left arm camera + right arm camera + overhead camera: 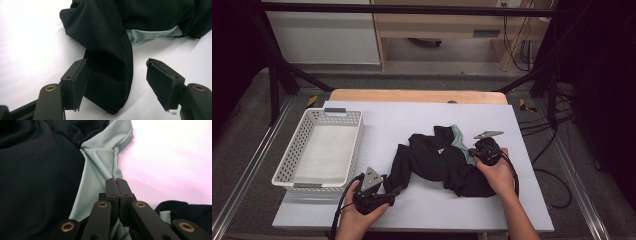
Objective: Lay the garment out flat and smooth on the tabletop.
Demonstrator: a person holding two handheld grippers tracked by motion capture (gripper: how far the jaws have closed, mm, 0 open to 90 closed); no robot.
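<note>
Fingers of the left gripper (pixel 116 85) spread around one black garment (pixel 437 162); right gripper (pixel 117 182) pinched together; one basket (pixel 297 165).

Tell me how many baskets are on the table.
1. A white perforated basket sits on the left side of the white table, left of the crumpled black garment. Nothing suggests another hidden one.

Up top, the high view looks forward and down over the whole counter (pixel 412 210). The left gripper view sits low and close, facing the black garment (pixel 105 50) between its jaws. The right gripper view hugs the same garment's pale green lining (pixel 100 170). All three share that garment.
</note>
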